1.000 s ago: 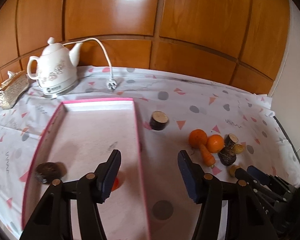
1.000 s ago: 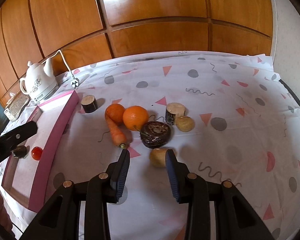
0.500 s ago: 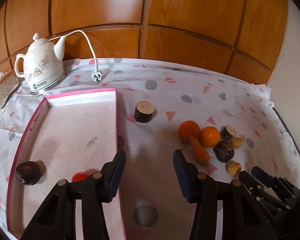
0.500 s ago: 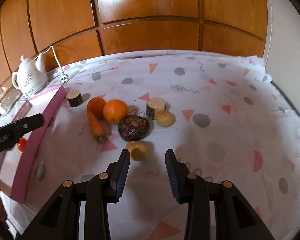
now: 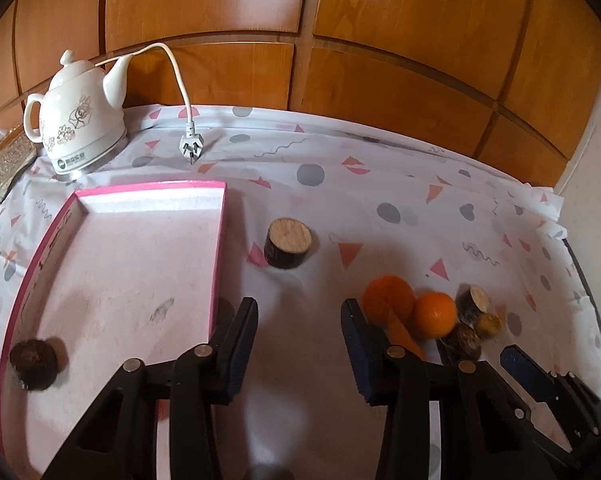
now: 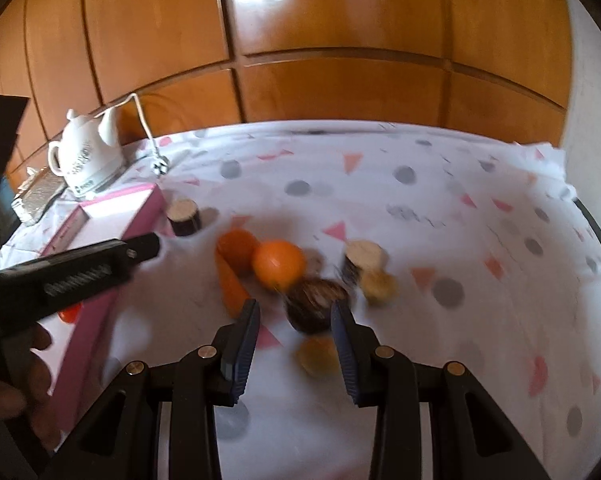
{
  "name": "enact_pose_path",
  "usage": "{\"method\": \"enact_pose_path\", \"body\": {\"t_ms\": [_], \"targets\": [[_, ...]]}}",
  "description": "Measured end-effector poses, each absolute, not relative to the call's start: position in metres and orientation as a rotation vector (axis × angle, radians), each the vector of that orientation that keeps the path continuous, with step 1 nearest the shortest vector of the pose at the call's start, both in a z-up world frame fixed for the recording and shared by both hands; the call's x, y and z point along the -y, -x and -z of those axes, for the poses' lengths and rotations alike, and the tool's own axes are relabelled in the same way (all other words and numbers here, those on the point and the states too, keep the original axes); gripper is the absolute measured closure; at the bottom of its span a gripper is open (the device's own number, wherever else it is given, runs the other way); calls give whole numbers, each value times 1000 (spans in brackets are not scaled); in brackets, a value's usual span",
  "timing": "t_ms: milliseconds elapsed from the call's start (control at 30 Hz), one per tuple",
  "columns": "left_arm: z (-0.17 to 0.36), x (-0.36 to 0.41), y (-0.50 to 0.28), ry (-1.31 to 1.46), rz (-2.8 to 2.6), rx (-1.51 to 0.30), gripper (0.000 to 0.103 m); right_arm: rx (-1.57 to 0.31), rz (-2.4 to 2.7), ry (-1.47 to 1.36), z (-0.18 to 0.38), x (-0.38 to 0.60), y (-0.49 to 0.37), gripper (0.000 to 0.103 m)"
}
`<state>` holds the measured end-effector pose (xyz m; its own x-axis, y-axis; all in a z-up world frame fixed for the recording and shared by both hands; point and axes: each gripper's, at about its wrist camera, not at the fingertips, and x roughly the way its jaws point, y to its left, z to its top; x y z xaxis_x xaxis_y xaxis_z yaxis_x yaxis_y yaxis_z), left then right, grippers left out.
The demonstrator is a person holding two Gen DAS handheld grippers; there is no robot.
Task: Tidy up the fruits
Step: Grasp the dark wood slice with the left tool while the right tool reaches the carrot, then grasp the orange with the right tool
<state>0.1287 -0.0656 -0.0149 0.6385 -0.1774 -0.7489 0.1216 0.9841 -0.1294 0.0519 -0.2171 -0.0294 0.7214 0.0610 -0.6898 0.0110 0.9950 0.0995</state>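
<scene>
My left gripper [image 5: 300, 332] hovers over the cloth just right of the pink tray [image 5: 217, 248]; its jaws are closing with nothing between them. In the tray lie a dark round fruit [image 5: 32, 364] and a small red fruit [image 6: 70, 312]. Two oranges [image 5: 388, 300] [image 5: 436, 314], a carrot [image 5: 404, 334], a dark brown fruit [image 6: 316, 304] and a yellowish fruit [image 6: 378, 286] cluster on the cloth. My right gripper [image 6: 294, 336] is open over a second small yellow fruit [image 6: 318, 356], which shows between its fingers; the blur hides any contact.
A bark-sided wood slice [image 5: 288, 242] stands right of the tray, and a smaller one [image 6: 364, 258] is by the fruit cluster. At the back left are a white kettle [image 5: 80, 128], its plug [image 5: 190, 146] and a gold box [image 5: 4, 168]. A hand [image 6: 20, 380] holds the left gripper.
My left gripper has shifted right, from over the tray to the cloth beside it, and its jaws have narrowed. My right gripper has moved so the small yellow fruit now shows between its fingers.
</scene>
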Motion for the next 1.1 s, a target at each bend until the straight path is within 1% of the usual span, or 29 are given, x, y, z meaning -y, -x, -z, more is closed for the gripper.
{"method": "enact_pose_path", "body": {"t_ms": [333,567,833,900,933,967,1000,1100], "targets": [[25,66,-165,83,165,-876,60,-760,-170,4,23,191,-96,65],[35,63,-188,100,151,-901,59,-827,-346,92,28,187,-127,65],[44,63,-204,111,143,-919,59,-896,-387,158,45,176,-150,66],[46,64,-207,116,143,-924,59,-885,-386,170,48,173,-151,66],[46,65,-208,108,143,-926,60,-884,-385,171,48,173,-152,66],[47,66,-209,102,146,-927,64,-881,-384,177,48,172,-152,66],[47,67,-210,105,155,-930,66,-875,-386,190,49,171,-151,66],[47,67,-209,107,162,-922,66,-867,-379,179,48,173,-148,68]]}}
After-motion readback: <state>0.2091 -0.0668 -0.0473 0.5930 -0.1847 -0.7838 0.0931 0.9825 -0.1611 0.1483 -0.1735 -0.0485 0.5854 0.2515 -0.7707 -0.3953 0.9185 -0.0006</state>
